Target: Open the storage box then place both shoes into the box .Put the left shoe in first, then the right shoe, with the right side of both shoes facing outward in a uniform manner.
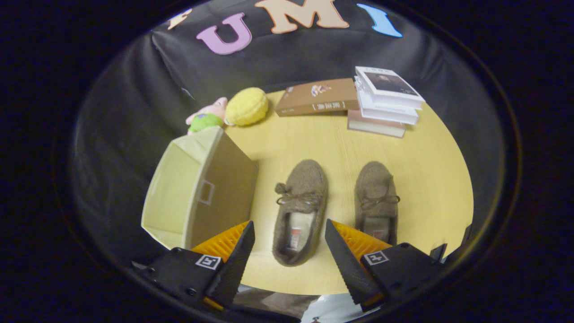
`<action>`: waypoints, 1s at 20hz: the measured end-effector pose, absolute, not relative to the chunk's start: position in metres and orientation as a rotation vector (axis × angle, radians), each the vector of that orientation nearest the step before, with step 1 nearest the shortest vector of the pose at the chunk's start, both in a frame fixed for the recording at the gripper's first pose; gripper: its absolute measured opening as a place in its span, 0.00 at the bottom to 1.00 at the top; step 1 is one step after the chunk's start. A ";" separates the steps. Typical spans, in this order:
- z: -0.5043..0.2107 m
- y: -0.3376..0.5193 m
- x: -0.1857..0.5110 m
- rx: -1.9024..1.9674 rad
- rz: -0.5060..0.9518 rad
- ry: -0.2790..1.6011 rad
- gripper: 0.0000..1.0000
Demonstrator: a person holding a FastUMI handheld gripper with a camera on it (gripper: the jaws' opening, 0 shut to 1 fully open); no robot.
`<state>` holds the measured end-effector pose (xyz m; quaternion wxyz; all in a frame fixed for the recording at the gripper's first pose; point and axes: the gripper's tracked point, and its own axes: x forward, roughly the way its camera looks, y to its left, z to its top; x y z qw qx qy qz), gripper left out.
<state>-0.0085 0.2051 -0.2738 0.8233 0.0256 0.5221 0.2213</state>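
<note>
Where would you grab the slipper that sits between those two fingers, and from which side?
Probably by the side wall of its open heel end, coming from above. The left shoe lies flat on the table, toe pointing away, its opening up: one finger can go inside, one outside. The gripper is open, with the heel between its fingers.

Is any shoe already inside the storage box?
No, both the left shoe and right shoe lie on the table beside the storage box.
</note>
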 end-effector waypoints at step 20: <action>-0.361 0.192 -0.013 0.002 0.364 1.413 0.06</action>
